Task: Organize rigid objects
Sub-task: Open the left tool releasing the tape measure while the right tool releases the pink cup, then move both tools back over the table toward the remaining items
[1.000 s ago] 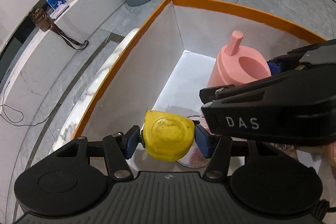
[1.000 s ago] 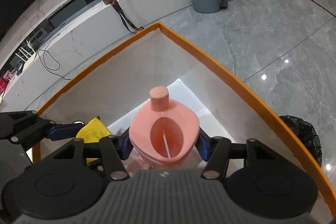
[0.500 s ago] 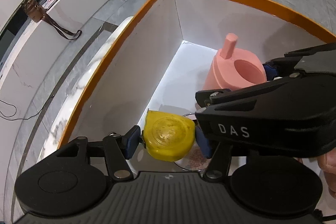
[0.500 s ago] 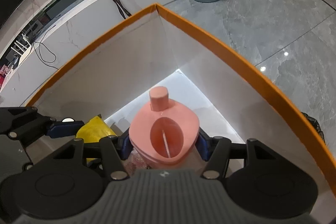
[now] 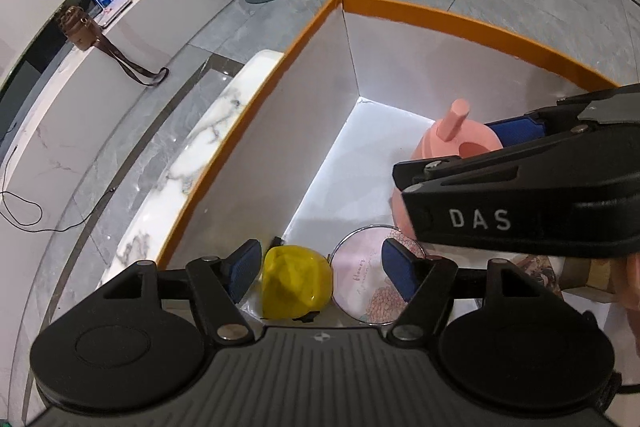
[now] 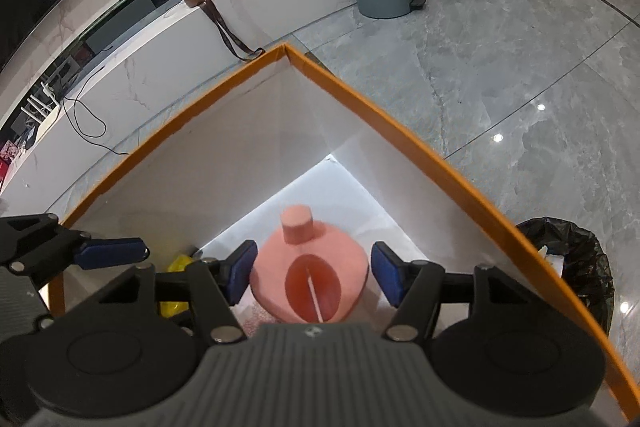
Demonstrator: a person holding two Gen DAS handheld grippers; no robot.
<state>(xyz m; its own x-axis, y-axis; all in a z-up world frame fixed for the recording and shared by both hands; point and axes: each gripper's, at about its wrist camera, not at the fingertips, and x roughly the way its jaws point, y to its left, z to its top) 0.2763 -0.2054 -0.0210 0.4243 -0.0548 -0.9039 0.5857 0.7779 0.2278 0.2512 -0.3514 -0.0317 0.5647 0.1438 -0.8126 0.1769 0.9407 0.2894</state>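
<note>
Box w/ orange rim – on marble top | grey tile floor | both grippers' jaws just opened – spread, gripping nothing

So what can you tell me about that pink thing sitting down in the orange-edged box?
The pink cup looks like matte plastic: a round body, a flat lid with a short stubby spout and an oval opening showing a thin white stick inside. It stands upright on the white floor of the box, beside a round floral disc. The right hand-held gripper straddles it; its jaws have just been opening and stand clear on both sides.
</note>
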